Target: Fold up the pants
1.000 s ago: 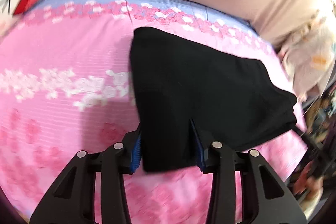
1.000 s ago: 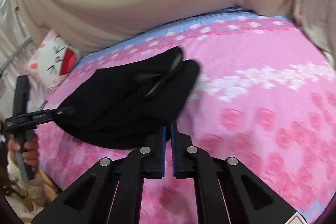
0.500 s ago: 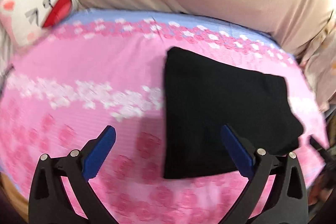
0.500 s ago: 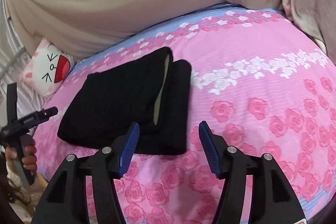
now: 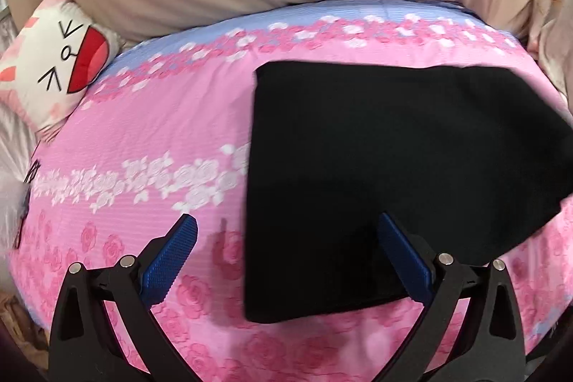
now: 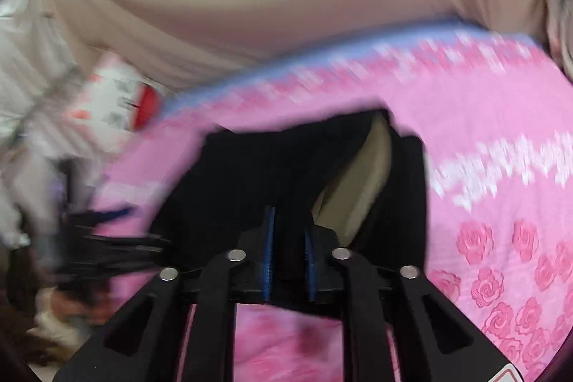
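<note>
gripping the folded black fabric pants (image 6: 286,174) at their near hem on the pink rose-print bedspread (image 5: 143,138).
the right gripper (image 6: 288,260) is clenched on soft, limp cloth; the left gripper (image 5: 286,260) is held released; a hem hold is judged best.

Bare bedspread (image 5: 150,145) left of pants (image 5: 394,167), pillow (image 5: 53,59) at far corner

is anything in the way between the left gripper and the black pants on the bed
Nothing visible is. The left gripper is open right at the near edge of the folded pants, one finger already over the fabric and the other over bare pink bedsheet. The cat pillow lies well off to the side.
</note>
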Demonstrator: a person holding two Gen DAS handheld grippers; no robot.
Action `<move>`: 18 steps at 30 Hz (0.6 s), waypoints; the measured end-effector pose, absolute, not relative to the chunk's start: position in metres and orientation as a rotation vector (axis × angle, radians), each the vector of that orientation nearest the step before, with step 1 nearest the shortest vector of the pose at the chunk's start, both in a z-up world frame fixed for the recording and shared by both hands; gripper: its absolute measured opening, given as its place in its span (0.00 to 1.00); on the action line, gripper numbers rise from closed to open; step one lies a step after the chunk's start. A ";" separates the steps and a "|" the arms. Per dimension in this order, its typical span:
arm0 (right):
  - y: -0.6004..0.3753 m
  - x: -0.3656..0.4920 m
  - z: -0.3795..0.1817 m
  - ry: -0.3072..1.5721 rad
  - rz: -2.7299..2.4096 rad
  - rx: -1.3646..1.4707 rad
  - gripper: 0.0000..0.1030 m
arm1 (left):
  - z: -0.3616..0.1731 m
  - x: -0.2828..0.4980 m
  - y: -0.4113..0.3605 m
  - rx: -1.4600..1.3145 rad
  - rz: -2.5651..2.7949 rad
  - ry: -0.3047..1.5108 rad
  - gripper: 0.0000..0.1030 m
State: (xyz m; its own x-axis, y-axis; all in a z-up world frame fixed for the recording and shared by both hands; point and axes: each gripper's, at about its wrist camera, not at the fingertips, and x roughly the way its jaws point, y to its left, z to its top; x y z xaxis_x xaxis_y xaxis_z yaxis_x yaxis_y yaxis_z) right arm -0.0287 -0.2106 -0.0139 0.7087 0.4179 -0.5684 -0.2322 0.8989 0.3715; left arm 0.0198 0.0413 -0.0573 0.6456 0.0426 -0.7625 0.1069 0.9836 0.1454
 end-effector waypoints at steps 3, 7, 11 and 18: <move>-0.214 -0.024 -0.042 0.802 0.298 0.186 0.13 | -0.064 0.020 0.051 0.146 -0.053 0.894 0.95; -0.241 -0.023 -0.080 0.851 0.291 0.370 0.14 | -0.068 0.020 0.052 0.131 -0.072 0.917 0.96; -0.243 -0.033 -0.060 0.807 0.283 0.343 0.35 | -0.058 0.015 0.046 0.161 -0.073 0.893 0.95; -0.235 -0.005 -0.038 0.849 0.414 0.384 0.13 | -0.040 0.000 0.015 0.167 -0.244 0.867 0.95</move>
State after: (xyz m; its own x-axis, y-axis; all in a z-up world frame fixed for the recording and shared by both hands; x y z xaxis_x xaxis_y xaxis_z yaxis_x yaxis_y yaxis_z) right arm -0.0047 -0.2354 -0.0382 0.5917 0.4949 -0.6363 -0.1964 0.8541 0.4816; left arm -0.0005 0.0145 -0.0397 0.6223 -0.1437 -0.7695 0.2785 0.9593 0.0461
